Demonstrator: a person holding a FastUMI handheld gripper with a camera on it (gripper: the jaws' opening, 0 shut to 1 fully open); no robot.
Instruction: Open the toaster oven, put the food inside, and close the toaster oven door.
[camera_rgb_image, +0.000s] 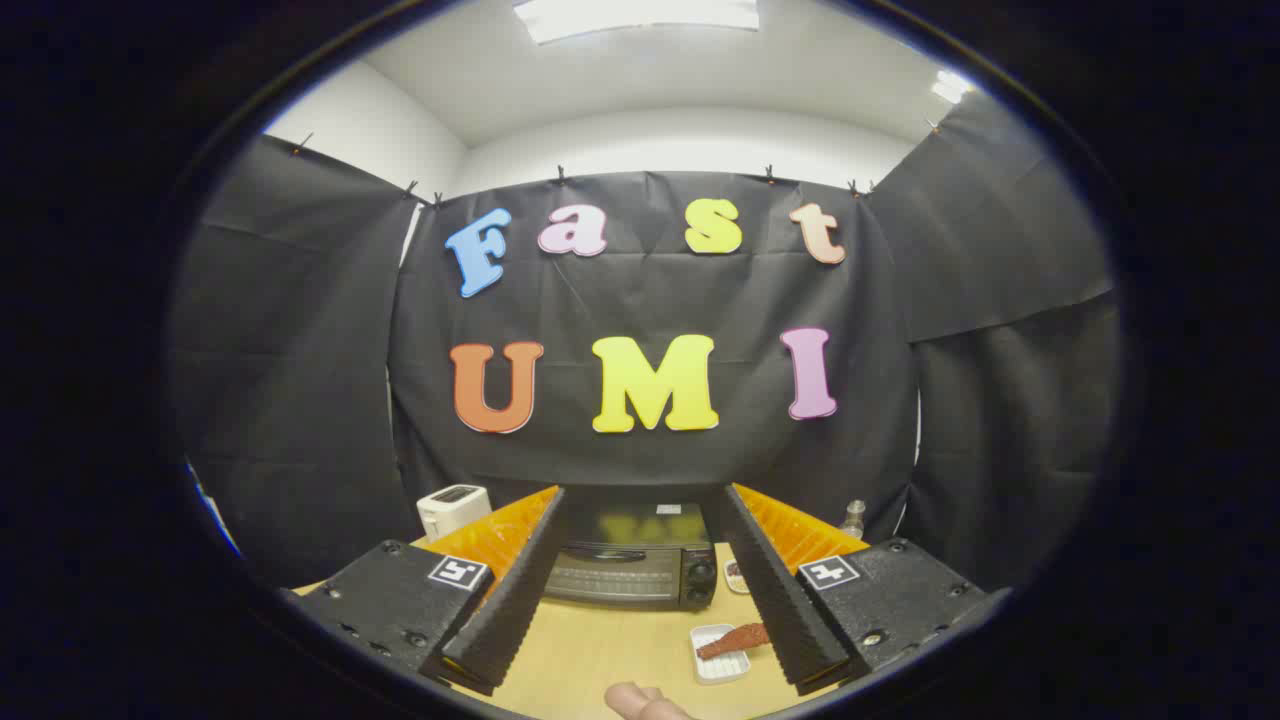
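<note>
Gripper view, looking forward over a light wooden desk (600, 650) toward the booth's black cloth wall: a small white boxy appliance (453, 508) stands at the desk's far left corner, beside the left finger. The tool (640, 575) hangs above the desk with its two fingers spread wide apart, released and grasping nothing. Between the fingers and beyond them, a black toaster oven with a dark glass door (632, 558) sits at the desk's far edge against the cloth, door closed, two round knobs on its right side. Nearer, just inside the right finger, a small white rectangular tray (716, 657) carries a reddish-brown strip of food (733, 640) lying across it, partly hidden behind the finger. At the desk's near edge, part of a hand (640, 702) shows between the fingers. Beyond the right finger, a small clear jar with a metal lid (853, 517) stands near the far right corner.
</note>
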